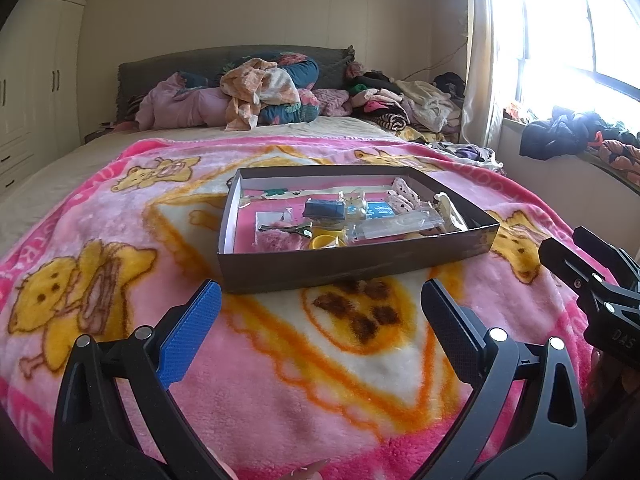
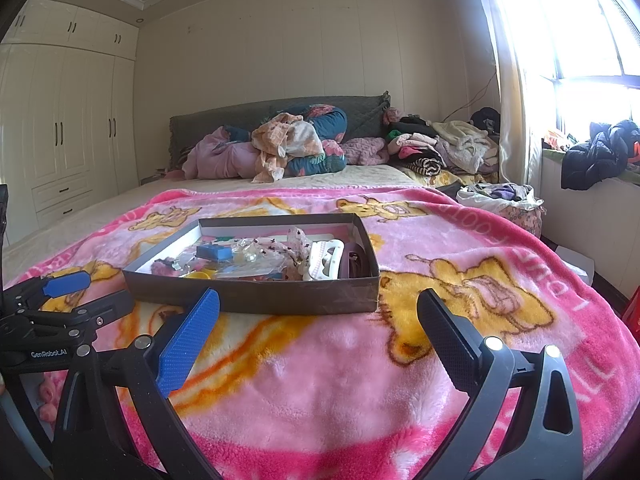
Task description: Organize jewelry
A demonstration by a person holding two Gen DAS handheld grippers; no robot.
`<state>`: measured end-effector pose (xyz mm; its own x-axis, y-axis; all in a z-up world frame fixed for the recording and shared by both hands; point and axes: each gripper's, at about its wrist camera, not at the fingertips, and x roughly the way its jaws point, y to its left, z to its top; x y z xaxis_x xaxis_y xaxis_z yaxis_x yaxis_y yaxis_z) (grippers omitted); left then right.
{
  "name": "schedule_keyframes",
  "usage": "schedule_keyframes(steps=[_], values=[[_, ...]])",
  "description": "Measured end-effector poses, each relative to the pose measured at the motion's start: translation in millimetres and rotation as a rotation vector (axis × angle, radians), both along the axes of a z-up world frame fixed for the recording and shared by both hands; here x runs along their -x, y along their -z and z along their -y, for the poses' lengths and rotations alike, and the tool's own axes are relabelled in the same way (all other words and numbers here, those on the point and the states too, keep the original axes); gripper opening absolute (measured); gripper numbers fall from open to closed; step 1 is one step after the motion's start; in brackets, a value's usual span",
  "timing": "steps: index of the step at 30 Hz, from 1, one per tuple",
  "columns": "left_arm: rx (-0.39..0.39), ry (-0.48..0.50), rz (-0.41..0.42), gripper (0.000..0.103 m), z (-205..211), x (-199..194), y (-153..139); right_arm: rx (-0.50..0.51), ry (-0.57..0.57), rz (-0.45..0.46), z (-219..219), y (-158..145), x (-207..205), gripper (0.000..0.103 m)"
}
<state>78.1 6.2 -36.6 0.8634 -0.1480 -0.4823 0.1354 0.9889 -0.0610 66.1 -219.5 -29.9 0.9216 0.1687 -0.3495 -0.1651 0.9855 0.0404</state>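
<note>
Lying box [image 1: 352,268] long axis crosswise, tongs [image 1: 320,320] spread.

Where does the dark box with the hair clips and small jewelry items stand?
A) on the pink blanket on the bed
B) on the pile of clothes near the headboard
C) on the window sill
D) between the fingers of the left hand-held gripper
A: the dark box rests flat on the pink blanket, ahead of both open grippers and apart from them.
</note>
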Motion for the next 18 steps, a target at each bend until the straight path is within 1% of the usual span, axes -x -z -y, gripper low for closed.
schedule_keyframes(steps=[18], values=[[-0.004,-0.003,-0.002,0.091,-4.5,-1.0,-0.1,0.001,0.0,0.001,-0.2,0.8,-0.1,0.097]])
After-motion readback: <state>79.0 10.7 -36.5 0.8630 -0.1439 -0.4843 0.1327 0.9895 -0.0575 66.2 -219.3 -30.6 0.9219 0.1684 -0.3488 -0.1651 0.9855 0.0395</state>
